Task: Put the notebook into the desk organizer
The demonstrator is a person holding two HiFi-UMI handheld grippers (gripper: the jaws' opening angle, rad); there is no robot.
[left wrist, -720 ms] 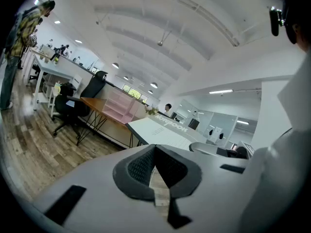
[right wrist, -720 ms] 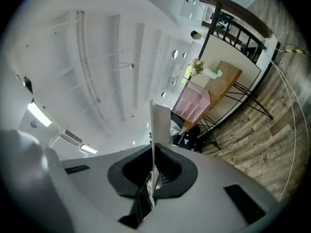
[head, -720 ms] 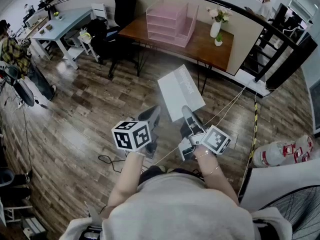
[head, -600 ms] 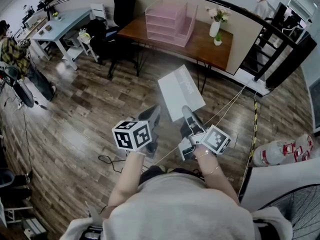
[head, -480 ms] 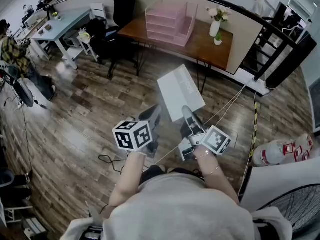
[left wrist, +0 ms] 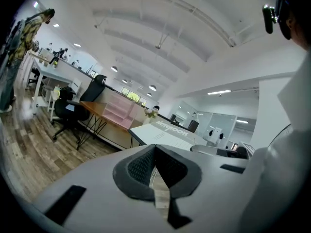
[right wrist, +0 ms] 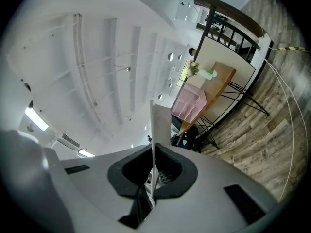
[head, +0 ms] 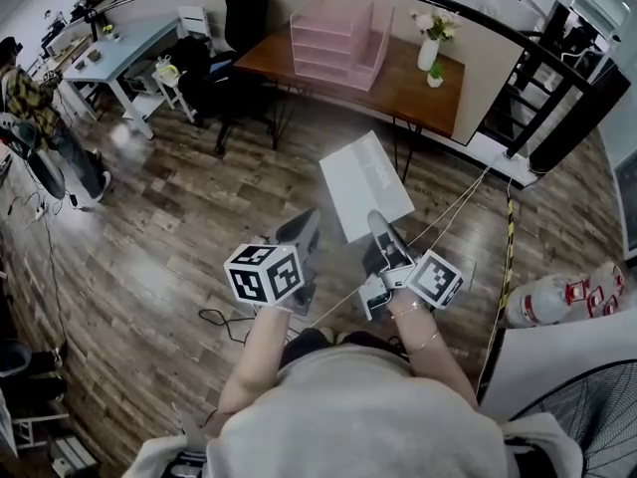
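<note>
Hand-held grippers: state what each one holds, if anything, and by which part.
The right hand-held gripper is shut on the notebook, pinching its near edge. The left hand-held gripper is shut on nothing.

Notebook (head: 363, 182) edge hidden behind right gripper (head: 378, 225); cover print (head: 379, 175) seemingly blurred.

We are looking at bright, even indoor light falling from ceiling lamps (left wrist: 152, 87), with a pale sheen glaring off the wooden floor (head: 139, 267), straight lines bowing toward dark rounded corners, and the nearest surfaces in both gripper views blurring softly.
</note>
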